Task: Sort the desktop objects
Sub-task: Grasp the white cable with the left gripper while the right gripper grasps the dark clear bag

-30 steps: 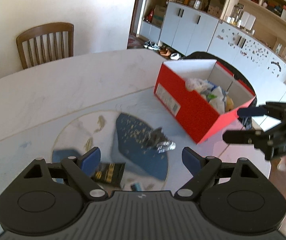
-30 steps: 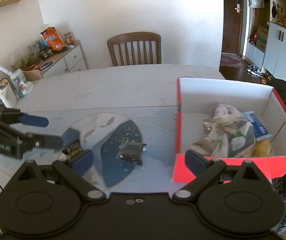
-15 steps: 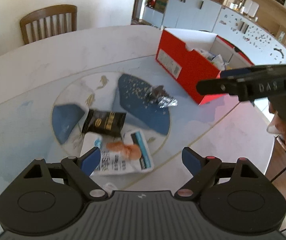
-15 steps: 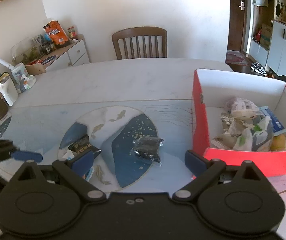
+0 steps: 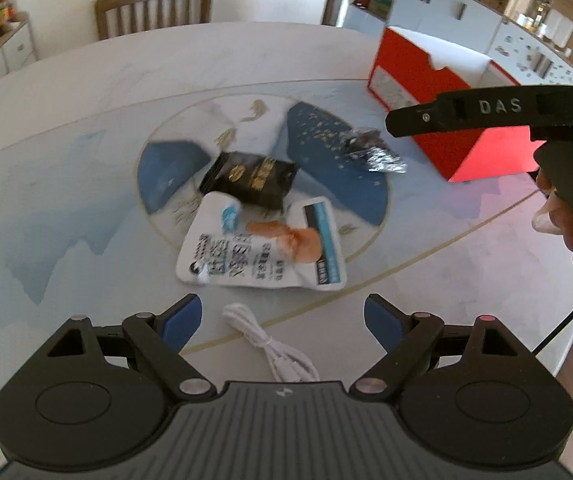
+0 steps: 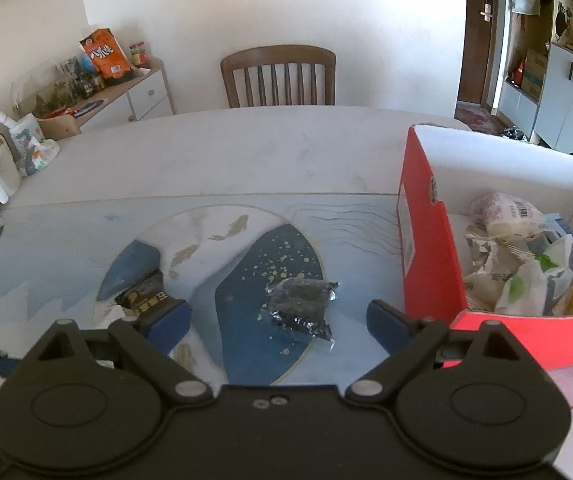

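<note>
Left gripper [image 5: 282,316] gapes — right gripper [image 6: 278,320] closing, nothing between.

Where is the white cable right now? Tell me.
In the left wrist view, the white cable lies coiled on the table between the left gripper jaws, just nearer the camera than the white snack packet.

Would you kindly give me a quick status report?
Left gripper open, empty. Right gripper closing, foil packet ahead, untouched. Pouches and cable loose; box part-filled. Nothing blocking.
</note>
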A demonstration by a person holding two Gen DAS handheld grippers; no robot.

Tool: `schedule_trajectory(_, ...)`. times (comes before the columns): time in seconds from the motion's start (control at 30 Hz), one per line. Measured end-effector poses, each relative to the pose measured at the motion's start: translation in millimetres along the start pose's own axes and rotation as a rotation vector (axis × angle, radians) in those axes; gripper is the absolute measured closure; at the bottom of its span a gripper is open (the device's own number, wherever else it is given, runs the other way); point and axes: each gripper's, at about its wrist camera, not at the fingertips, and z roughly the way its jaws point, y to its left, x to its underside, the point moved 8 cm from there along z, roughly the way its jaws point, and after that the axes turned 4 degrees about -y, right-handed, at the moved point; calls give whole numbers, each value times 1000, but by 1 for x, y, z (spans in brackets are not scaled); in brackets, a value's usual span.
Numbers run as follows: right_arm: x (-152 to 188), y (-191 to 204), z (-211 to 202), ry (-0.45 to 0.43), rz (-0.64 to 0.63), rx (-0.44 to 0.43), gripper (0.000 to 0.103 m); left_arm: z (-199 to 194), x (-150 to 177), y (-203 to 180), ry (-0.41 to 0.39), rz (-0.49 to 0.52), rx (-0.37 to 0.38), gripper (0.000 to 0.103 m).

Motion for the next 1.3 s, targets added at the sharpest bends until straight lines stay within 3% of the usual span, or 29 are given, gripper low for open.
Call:
schedule_trajectory(0.63,13,-12,58,71,9,91,23,17,23,2,14,-31,-110,17)
schedule_trajectory(0.7,13,-13,60,80,10,91,25,17,23,2,14,-30,-120,21)
schedule_trajectory(0.87,15,-16,65,95,8,99,28,16,21,0,3,-3,-141,48)
schedule_trajectory(0.93,16,-18,67,101,14,103,30,16,20,0,1,12,-151,53)
schedule_trajectory(1.03,17,-19,69,107,28,98,31,15,19,1,-7,20,-160,67)
schedule_trajectory(1.13,19,-19,71,118,48,84,34,16,17,3,-10,18,-155,71)
schedule_trajectory(1.2,20,-20,73,132,66,73,45,15,17,4,-12,21,-154,73)
schedule_trajectory(1.3,22,-20,74,146,82,65,49,15,17,7,-13,13,-147,82)
